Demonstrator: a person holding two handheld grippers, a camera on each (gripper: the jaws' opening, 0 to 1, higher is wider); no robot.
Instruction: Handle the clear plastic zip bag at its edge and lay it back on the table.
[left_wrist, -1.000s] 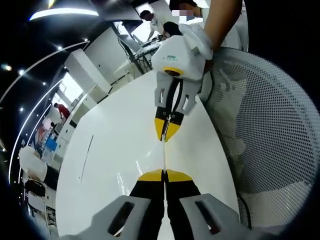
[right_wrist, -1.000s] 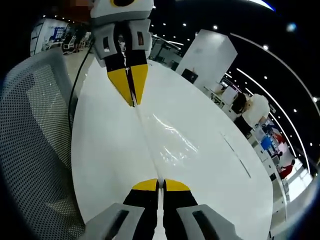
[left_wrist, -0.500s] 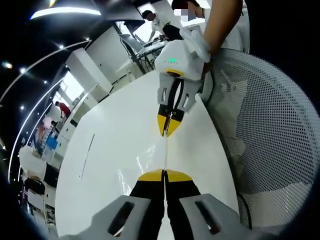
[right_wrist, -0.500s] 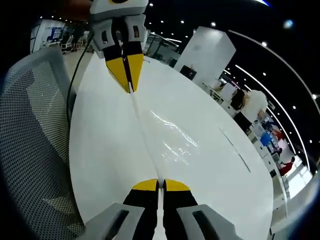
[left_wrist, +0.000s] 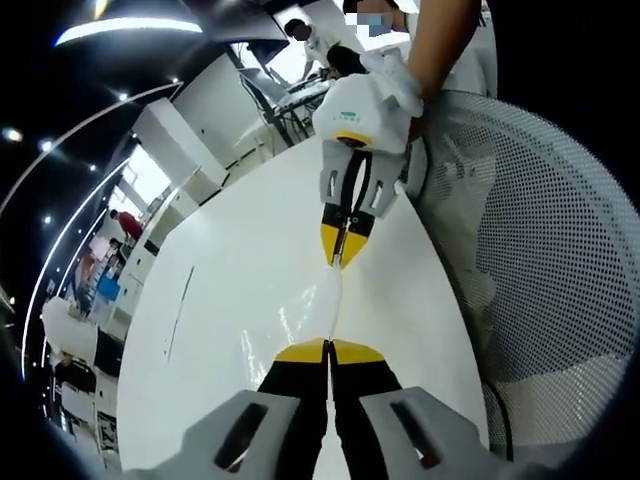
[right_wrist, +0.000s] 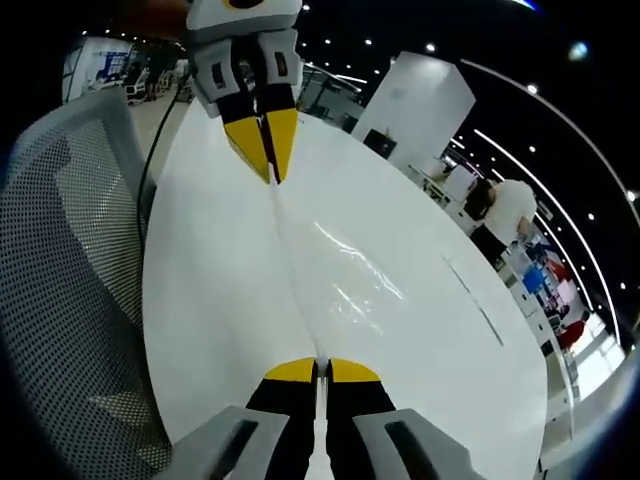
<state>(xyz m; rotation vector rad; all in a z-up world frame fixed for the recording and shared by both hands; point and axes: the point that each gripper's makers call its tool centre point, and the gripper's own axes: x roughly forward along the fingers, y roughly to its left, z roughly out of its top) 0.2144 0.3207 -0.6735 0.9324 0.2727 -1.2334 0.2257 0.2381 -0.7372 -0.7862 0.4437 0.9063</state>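
- Left tool (left_wrist: 329, 350), yellow-tipped, pinches one edge of the clear plastic zip bag (left_wrist: 325, 305) above the white desk (left_wrist: 230, 270).
- Right tool (right_wrist: 320, 370) clamps the opposite edge, facing it, gripped by a gloved hand (left_wrist: 400, 85).

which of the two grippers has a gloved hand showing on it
The right gripper, seen across the zip bag in the left gripper view: a white-gloved hand wraps its body.
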